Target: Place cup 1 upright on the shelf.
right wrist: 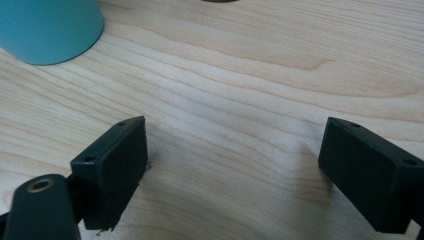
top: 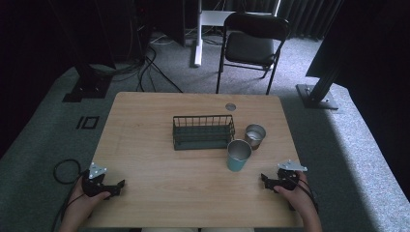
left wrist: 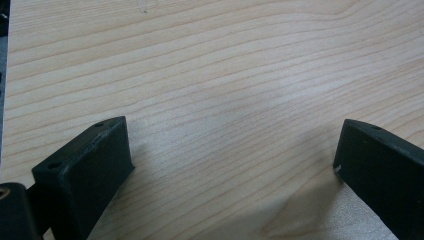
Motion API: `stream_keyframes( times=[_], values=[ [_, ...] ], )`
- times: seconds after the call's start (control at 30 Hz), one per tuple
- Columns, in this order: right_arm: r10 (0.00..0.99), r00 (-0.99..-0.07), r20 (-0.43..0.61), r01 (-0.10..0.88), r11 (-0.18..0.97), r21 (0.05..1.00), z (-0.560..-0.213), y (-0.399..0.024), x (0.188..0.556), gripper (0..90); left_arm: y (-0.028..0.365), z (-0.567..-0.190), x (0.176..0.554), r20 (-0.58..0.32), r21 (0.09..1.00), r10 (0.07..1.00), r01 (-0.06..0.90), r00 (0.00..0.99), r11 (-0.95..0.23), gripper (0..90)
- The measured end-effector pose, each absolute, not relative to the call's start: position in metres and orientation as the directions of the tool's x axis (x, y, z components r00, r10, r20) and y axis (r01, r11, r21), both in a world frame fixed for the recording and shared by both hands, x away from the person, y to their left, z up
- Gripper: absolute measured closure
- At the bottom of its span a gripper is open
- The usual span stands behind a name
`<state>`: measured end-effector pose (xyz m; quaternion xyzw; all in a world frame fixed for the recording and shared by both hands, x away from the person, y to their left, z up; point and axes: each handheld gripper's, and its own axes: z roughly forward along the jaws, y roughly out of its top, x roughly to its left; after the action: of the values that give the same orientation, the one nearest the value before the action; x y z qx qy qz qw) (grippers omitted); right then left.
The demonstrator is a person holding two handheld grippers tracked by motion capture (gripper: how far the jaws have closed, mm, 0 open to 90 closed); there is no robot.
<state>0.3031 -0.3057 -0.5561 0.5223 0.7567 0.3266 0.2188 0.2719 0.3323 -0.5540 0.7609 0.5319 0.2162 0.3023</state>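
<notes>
L gripper [top: 117, 185] rests on wooden table [top: 159, 193] near-left corner, jaws wide apart, nothing between. R gripper [top: 264, 179] near-right, also spread, empty. Teal cup [top: 238, 155] stands upright just ahead-left of R gripper, beside steel cup [top: 255, 136] & wire rack [top: 203, 131].

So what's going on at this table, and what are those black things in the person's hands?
A person sits at a wooden table holding a two-jaw gripper in each hand. The left gripper and the right gripper both rest near the table's front edge, jaws open and holding nothing. Farther in stand a teal cup, a smaller metal cup and a dark wire basket. The teal cup is the thing nearest the right gripper. Nothing is being touched at this moment.
</notes>
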Motion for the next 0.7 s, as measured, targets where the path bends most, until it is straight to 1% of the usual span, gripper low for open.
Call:
stream_keyframes(
  times=[0.17, 0.47, 0.6, 0.7],
  values=[
    [0.933, -0.359, 0.01, 0.648, 0.241, 0.723, -0.556, -0.306, 0.303, 11.9, 0.331, -0.554, 0.271, 0.006, 0.69, 0.943, 0.681, 0.332, -0.244, 2.6],
    [0.933, -0.359, 0.009, 0.647, 0.242, 0.723, -0.556, -0.306, 0.303, 11.9, 0.328, -0.554, 0.269, 0.009, 0.687, 0.926, 0.67, 0.378, -0.28, 2.6],
    [0.933, -0.359, 0.009, 0.648, 0.242, 0.723, -0.556, -0.306, 0.303, 11.9, 0.325, -0.552, 0.269, 0.035, 0.684, 0.921, 0.662, 0.389, -0.306, 2.6],
    [0.933, -0.359, 0.009, 0.647, 0.242, 0.723, -0.556, -0.306, 0.303, 11.9, 0.321, -0.553, 0.268, 0.042, 0.691, 0.907, 0.644, 0.418, -0.329, 2.6]
  ],
)
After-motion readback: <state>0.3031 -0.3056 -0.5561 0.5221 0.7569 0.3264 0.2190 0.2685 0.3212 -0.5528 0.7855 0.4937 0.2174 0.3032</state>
